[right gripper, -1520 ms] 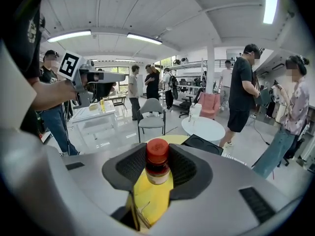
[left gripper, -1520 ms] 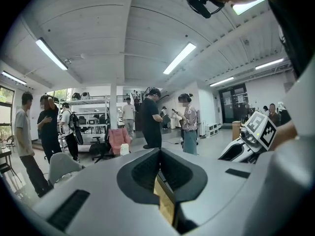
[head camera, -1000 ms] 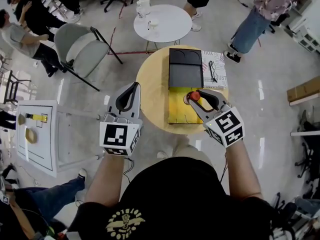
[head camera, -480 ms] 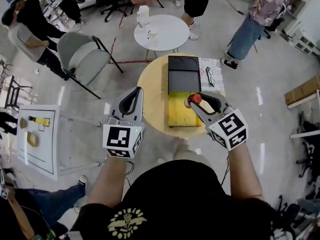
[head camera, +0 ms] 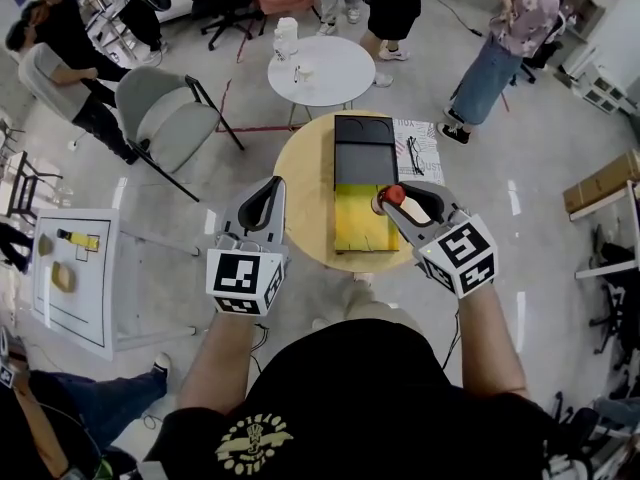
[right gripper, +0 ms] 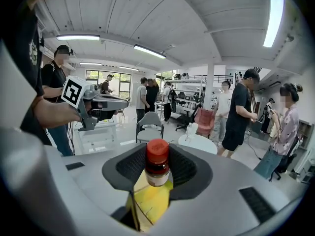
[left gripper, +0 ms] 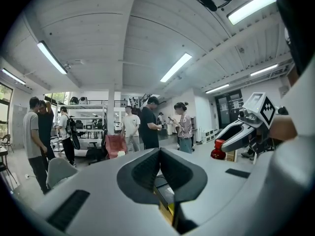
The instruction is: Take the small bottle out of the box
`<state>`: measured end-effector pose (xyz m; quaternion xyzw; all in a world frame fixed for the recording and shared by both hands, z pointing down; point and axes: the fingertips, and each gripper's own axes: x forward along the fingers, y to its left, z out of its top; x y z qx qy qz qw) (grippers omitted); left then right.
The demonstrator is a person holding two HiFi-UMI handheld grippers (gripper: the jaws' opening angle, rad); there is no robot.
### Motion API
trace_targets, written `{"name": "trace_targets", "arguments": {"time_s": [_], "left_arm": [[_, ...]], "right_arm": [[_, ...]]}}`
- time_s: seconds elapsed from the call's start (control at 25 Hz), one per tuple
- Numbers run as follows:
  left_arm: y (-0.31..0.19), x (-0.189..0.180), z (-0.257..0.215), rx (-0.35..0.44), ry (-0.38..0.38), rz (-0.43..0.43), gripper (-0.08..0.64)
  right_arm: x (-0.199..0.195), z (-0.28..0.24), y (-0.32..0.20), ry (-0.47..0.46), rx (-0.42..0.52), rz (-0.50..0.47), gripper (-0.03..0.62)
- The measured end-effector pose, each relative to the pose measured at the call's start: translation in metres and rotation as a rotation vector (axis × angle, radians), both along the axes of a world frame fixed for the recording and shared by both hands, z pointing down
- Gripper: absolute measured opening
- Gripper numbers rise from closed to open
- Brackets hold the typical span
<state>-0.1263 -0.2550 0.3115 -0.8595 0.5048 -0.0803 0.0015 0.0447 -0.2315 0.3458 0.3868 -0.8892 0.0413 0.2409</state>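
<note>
The small bottle point(head camera: 393, 195), dark with a red cap, is held between the jaws of my right gripper point(head camera: 386, 199), just above the right edge of the open box point(head camera: 360, 223) with its yellow inside. In the right gripper view the bottle point(right gripper: 157, 163) stands upright between the pads, over the yellow box point(right gripper: 147, 205). The box's black lid point(head camera: 365, 158) lies open behind it on the round wooden table point(head camera: 300, 188). My left gripper point(head camera: 272, 182) hovers off the table's left edge, shut and empty; its pads point(left gripper: 147, 168) meet in the left gripper view.
A printed sheet with spectacles point(head camera: 418, 153) lies right of the lid. Beyond stand a white round table point(head camera: 320, 68), a grey chair point(head camera: 160, 108) and several people. A white table point(head camera: 75, 278) is at the left.
The head camera has shifted a little. Both grippers keep nearly the same places, and the right one still holds the bottle over the box.
</note>
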Motion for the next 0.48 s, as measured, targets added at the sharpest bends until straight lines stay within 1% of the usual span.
{"name": "trace_targets", "arguments": {"time_s": [0.48], "left_arm": [[-0.008,0.015,-0.007,0.012,0.007,0.027,0.015]], "right_arm": [[0.003,-0.003,-0.003,-0.002,-0.002,-0.002,0.150]]}}
